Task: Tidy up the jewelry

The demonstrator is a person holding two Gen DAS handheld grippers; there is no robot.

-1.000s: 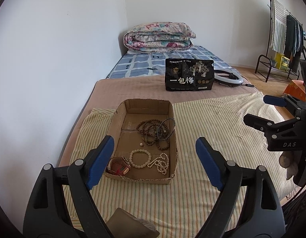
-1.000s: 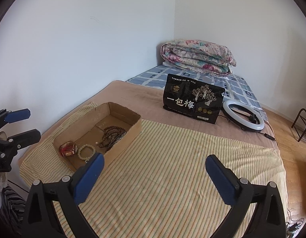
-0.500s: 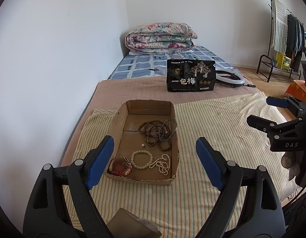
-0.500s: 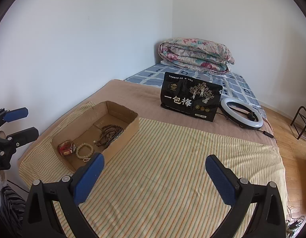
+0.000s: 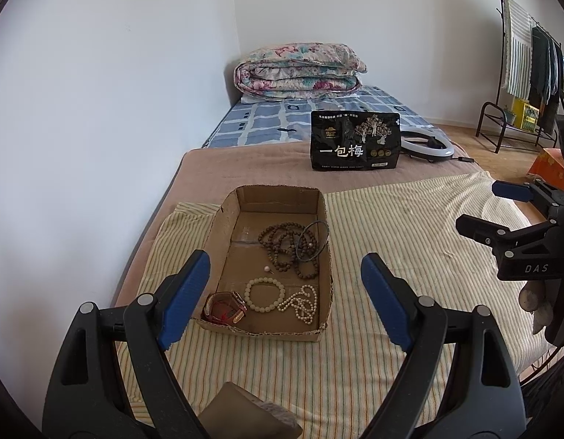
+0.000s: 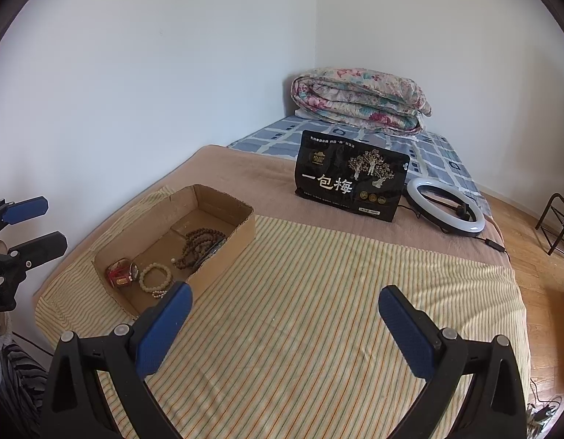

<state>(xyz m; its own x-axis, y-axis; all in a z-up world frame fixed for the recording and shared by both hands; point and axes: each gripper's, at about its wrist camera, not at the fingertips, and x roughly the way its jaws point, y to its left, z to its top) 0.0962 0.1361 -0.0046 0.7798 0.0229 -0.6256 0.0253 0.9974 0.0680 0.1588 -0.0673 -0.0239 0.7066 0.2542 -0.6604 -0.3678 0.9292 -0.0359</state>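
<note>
An open cardboard box (image 5: 320, 205) (image 6: 232, 247) sits on the striped sheet at the bed's left side. Inside lie a brown bead necklace (image 5: 283, 243) (image 6: 199, 243), a dark bangle (image 5: 314, 243), a small loose pearl (image 5: 266, 269), a cream bead bracelet (image 5: 264, 294) (image 6: 155, 276), a pearl string (image 5: 302, 301) and a red watch (image 5: 225, 307) (image 6: 119, 274). My left gripper (image 5: 285, 257) (image 6: 54, 224) hovers open over the box's near end, holding nothing. Over the bare sheet to the right of the box, my right gripper (image 6: 285, 290) (image 5: 477, 205) is open and holds nothing.
A black snack bag (image 5: 355, 141) (image 6: 349, 177) stands behind the box, with a ring light (image 6: 446, 206) beside it. A folded floral quilt (image 5: 298, 69) lies at the head of the bed. The wall runs along the left; a clothes rack (image 5: 526, 55) stands far right.
</note>
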